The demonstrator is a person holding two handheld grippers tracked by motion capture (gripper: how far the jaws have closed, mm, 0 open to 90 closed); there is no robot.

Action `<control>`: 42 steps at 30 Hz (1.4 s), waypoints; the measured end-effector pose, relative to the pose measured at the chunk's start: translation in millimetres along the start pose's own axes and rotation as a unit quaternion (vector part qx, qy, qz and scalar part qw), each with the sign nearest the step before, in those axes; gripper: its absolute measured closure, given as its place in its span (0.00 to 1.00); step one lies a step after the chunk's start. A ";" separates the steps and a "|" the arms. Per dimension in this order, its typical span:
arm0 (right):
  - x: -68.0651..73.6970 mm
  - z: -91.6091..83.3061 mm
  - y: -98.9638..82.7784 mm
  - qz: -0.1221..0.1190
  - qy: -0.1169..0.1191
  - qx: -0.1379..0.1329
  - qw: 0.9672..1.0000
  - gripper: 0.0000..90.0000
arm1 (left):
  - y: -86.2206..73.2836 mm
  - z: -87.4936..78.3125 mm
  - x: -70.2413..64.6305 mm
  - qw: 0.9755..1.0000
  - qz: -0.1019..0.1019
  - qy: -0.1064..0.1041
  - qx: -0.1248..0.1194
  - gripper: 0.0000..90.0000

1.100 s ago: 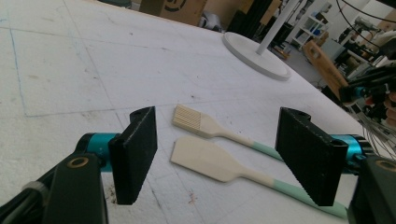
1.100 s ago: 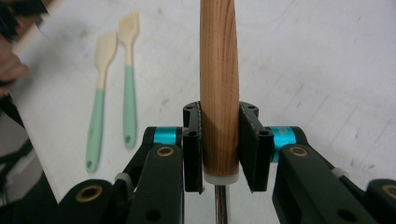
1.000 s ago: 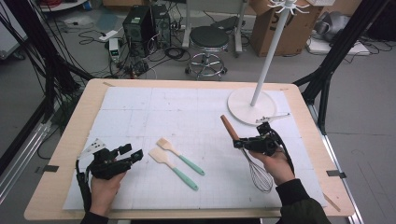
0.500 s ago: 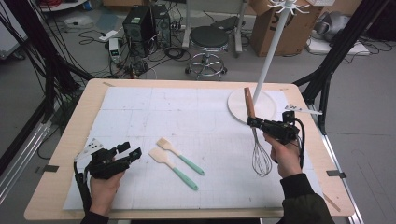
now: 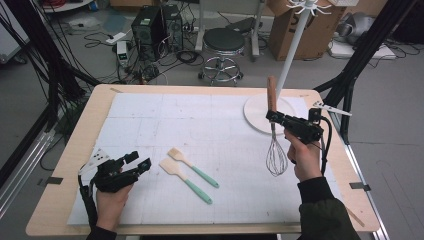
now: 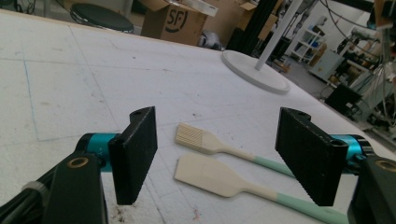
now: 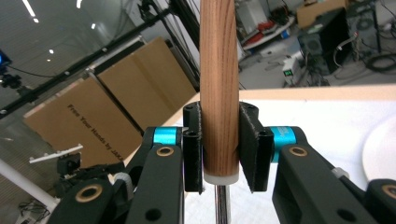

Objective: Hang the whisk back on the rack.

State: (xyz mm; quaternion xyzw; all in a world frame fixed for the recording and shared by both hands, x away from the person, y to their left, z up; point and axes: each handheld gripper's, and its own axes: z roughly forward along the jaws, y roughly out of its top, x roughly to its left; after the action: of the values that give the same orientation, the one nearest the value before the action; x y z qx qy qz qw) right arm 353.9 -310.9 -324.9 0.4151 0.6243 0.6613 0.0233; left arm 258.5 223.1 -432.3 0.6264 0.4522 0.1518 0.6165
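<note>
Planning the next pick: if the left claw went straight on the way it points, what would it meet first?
Probably the nearer spatula, lying just ahead between the open left claw; the brush lies just beyond it. Depth is hard to judge.

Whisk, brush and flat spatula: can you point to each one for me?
whisk [image 5: 276, 157], high view, on its wire loops hanging below the right gripper [image 5: 273, 116].
brush [image 6: 191, 136], left gripper view, on its ridged cream head.
flat spatula [image 6: 201, 170], left gripper view, on its smooth cream blade.
</note>
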 end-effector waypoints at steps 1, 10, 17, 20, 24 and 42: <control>-0.4 0.2 1.6 -0.003 0.001 -0.003 1.000 0.82 | 0.3 1.1 -0.1 1.000 0.003 0.001 -0.002 0.33; 0.9 -2.6 22.8 -0.007 0.024 -0.030 0.999 0.82 | 3.7 9.3 0.1 0.999 0.041 -0.006 -0.016 0.33; 1.3 -7.9 35.9 -0.005 0.035 -0.054 0.998 0.82 | 2.4 15.0 -0.4 0.998 0.065 -0.002 -0.001 0.32; -0.3 -8.3 40.6 0.004 0.044 -0.064 0.997 0.82 | 3.1 13.0 0.2 0.998 0.066 0.000 -0.005 0.32; -1.3 -7.3 46.9 -0.001 0.046 -0.072 0.996 0.82 | 2.7 12.7 -0.5 0.998 0.066 -0.003 -0.004 0.32; -1.6 5.8 85.4 -0.011 0.046 -0.094 0.994 0.82 | -3.4 10.8 -8.4 0.998 0.060 -0.022 0.003 0.32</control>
State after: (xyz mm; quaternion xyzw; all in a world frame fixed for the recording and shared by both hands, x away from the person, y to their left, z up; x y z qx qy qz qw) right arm 400.0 -325.8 -254.2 0.3735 0.5644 0.7351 0.0410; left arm 260.6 209.3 -434.4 0.6574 0.4003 0.1734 0.6144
